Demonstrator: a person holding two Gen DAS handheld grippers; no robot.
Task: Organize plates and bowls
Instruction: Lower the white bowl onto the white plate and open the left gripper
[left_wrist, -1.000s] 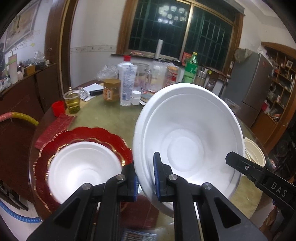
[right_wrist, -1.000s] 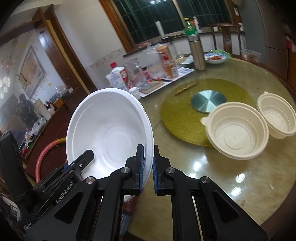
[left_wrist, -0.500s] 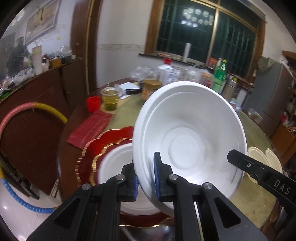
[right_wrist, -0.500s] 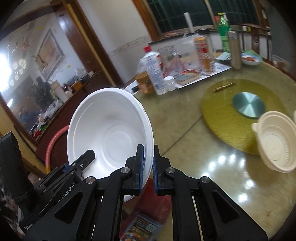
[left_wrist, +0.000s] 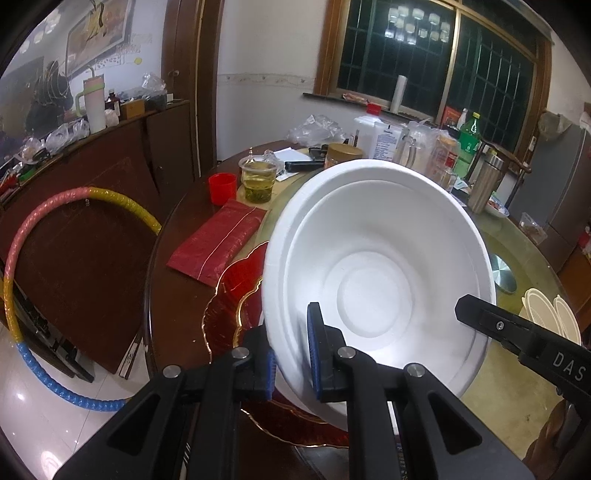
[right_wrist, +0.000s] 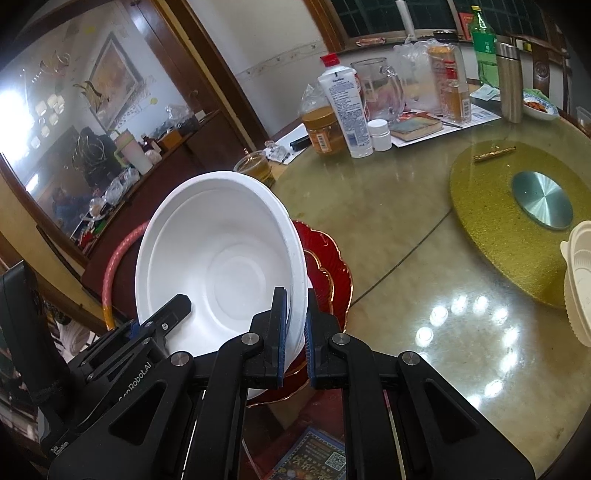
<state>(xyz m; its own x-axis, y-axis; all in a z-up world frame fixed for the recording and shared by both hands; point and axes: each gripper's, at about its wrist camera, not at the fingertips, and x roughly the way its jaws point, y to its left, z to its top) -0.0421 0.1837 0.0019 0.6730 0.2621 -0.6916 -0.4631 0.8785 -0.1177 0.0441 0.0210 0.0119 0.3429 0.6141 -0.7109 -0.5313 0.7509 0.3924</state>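
Your left hand-held gripper and right hand-held gripper both clamp the tilted white bowl by opposite rims, above the red plate.

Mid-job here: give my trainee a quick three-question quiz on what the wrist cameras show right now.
1. True or false: the white foam bowl is clamped at its rim by both the left gripper and the right gripper.
2. What lies beneath the held bowl? A) the red scalloped plate B) the gold turntable C) the red pouch
3. Fill in: the cream plastic bowl sits at the ____ edge of the right wrist view.

Key: 1 true; 2 A; 3 right.
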